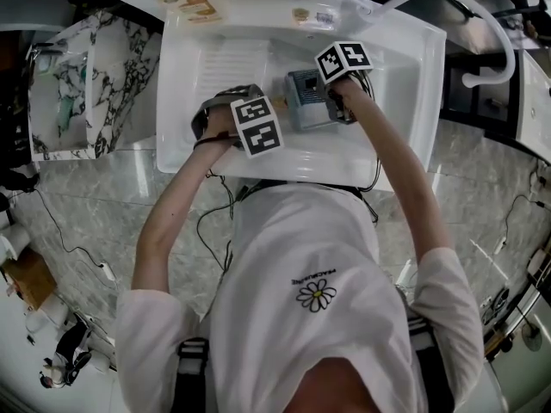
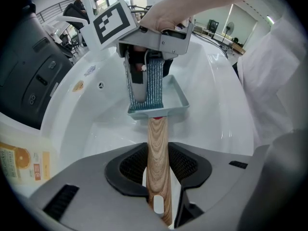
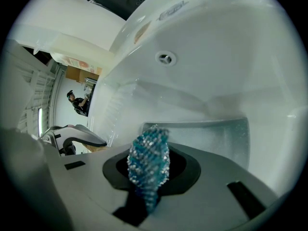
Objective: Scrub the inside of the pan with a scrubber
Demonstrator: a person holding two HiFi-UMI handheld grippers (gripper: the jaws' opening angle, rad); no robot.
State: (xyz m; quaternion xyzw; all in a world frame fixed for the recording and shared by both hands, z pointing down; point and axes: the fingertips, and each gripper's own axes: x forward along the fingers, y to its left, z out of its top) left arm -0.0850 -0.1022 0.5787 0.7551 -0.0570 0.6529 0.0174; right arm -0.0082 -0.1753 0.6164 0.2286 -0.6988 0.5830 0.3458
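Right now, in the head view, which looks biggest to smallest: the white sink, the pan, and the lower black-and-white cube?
1. White sink, easily biggest.
2-3. Pan and lower black-and-white cube look about alike; the cube sits nearer the camera and the pan is partly covered, so no ranking.

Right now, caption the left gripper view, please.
Left tongs grip the pan's wooden handle; right tongs hold the scrubber in it.

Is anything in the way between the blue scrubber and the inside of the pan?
No, nothing visible. The right tool holds the scrubber right at the open pan. The left tool grips its wooden handle.
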